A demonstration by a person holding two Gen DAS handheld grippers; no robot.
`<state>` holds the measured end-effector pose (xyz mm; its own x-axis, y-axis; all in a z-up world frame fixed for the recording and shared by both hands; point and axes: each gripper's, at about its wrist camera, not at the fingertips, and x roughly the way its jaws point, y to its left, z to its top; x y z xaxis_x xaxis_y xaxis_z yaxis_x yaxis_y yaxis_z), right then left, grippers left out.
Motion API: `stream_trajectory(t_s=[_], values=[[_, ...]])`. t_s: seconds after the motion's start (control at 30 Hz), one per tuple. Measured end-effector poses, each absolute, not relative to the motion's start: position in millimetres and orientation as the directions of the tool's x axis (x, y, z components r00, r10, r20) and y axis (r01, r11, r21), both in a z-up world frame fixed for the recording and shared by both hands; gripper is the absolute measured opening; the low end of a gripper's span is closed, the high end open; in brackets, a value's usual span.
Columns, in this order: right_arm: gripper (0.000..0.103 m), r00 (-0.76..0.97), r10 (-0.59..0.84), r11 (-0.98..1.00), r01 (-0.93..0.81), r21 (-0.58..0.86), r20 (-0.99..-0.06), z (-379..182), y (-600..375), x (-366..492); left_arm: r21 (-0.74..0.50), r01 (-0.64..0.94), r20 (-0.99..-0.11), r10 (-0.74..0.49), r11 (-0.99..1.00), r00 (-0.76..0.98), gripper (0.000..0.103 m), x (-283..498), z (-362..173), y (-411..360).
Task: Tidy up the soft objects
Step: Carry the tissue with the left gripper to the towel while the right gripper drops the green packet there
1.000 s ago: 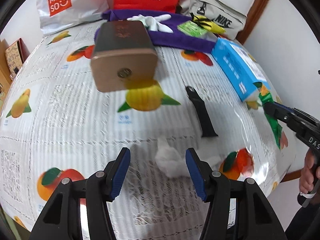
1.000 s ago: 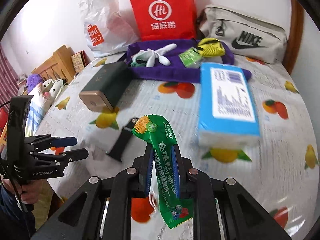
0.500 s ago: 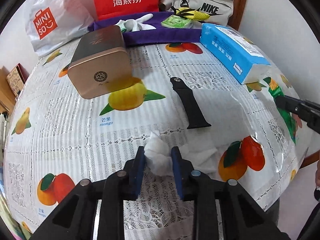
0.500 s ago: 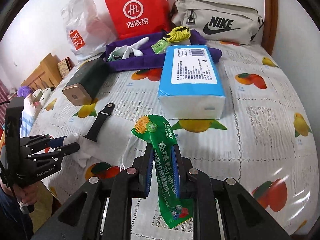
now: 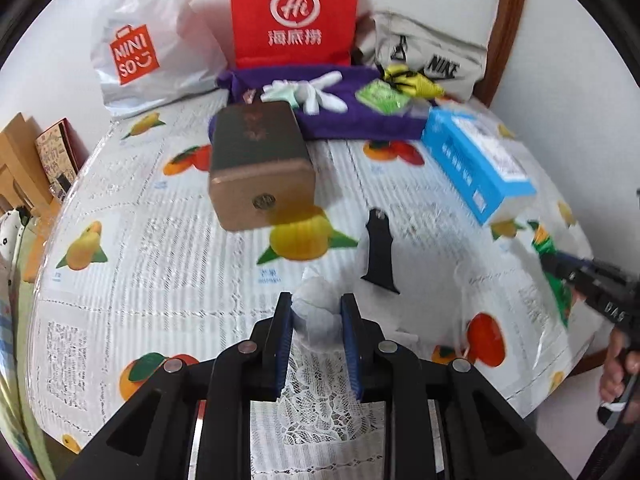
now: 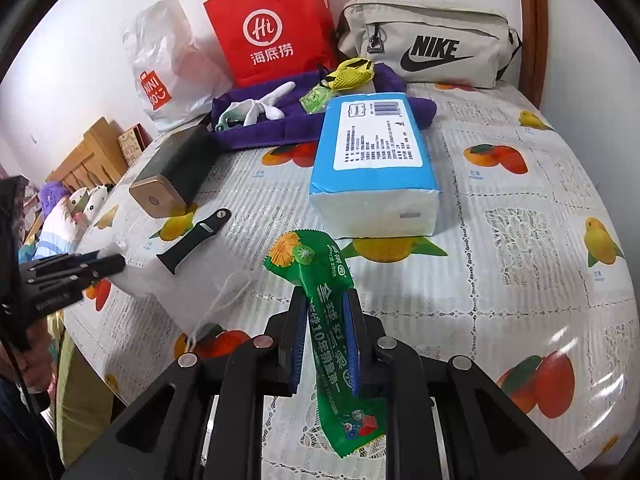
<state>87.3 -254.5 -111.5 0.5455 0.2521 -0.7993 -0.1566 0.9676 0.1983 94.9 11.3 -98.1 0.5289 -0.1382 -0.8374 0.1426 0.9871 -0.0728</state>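
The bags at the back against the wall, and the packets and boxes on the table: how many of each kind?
Bags: 3: Miniso bag, red bag, Nike bag.
Boxes or packs: 2: brown box, blue tissue pack.
Green packets: 2: green packet in the right gripper, small one on the purple cloth.
Total: 7.

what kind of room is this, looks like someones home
Most likely a home, perhaps a dining corner: a round table under a fruit-print plastic tablecloth, a red Haidilao shopping bag and a beige Nike pouch against the wall, and stuffed toys nearby.
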Motion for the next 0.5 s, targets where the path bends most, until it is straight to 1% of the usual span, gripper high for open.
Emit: stream_trajectory(t_s=[0.23,0.5], values=[[0.017,0.557,0.246,0.969,-0.159,0.188,-0.793,-101,-255,86,-0.098,0.123,-0.797,-0.152,0.988,0.584,0.022,90,-70,25],[0.017,0.579,0.242,0.970,-0.167,0.178,-0.779,-80,-253,87,-0.126,0.103,-0.774,-0.162,0.987,0.612,0.022,91,-52,35]])
